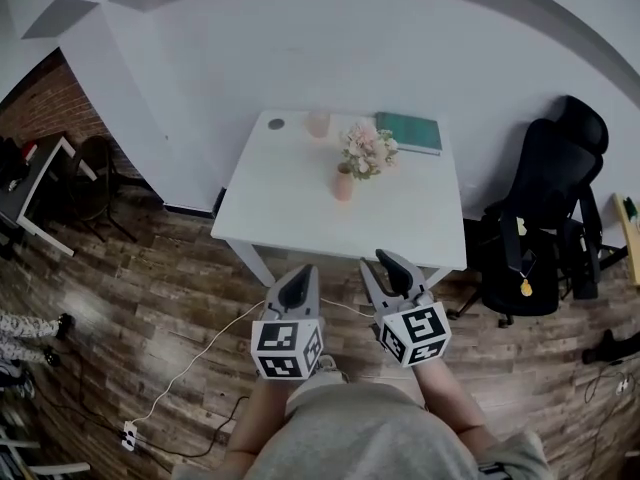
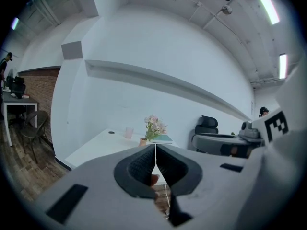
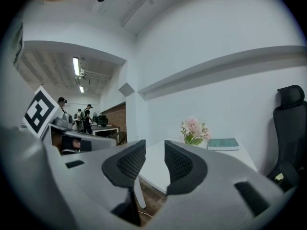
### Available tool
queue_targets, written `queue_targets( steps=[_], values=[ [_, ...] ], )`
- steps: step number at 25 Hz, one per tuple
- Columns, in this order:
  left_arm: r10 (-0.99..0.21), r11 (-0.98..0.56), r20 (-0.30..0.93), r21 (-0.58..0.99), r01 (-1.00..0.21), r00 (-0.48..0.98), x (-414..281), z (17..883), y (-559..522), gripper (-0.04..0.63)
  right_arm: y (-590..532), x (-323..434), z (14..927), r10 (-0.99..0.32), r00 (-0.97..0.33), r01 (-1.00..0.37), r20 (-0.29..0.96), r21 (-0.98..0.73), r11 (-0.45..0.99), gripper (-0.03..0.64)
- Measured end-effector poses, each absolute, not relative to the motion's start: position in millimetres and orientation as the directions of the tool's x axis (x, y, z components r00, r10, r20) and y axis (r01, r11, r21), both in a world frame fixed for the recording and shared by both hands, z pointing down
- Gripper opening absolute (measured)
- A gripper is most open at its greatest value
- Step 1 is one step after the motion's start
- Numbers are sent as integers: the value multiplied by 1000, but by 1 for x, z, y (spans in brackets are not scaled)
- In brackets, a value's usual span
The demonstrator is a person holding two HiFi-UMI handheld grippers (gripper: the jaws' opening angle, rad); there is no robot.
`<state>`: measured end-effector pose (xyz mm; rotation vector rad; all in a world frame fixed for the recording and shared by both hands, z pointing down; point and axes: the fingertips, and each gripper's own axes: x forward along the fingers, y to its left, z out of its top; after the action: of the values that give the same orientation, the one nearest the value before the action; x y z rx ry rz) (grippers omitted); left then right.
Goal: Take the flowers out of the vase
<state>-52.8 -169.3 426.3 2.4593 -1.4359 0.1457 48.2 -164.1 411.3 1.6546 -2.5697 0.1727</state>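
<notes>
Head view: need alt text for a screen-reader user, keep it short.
Seen from above, a white table holds flowers in a small pink vase, with a pink cup and a green book behind it. The left claw, shut, and the right claw, open and empty, hover short of the table's near edge. A black office chair stands at right.

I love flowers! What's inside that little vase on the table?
Pink flowers stick up out of the vase. Its wall hides the bottoms of the stems, and whether there is water inside.

Bare tabletop (image 1: pixel 290 200) fronts the vase (image 1: pixel 343 185); a cup (image 1: pixel 318 123) and book (image 1: pixel 409 133) seemingly stand clear behind.
</notes>
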Motion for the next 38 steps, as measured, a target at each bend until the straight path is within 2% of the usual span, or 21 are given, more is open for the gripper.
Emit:
queue_targets(
  steps=[13, 38],
  values=[
    [-792, -521, 248, 204, -829, 558, -62, 443, -240, 8, -234, 45, 425, -933, -331, -944, 143, -48, 328, 123],
    [-805, -459, 293, 243, -854, 516, -66, 480, -343, 8, -361, 79, 503, -915, -294, -955, 277, -47, 293, 146]
  ],
)
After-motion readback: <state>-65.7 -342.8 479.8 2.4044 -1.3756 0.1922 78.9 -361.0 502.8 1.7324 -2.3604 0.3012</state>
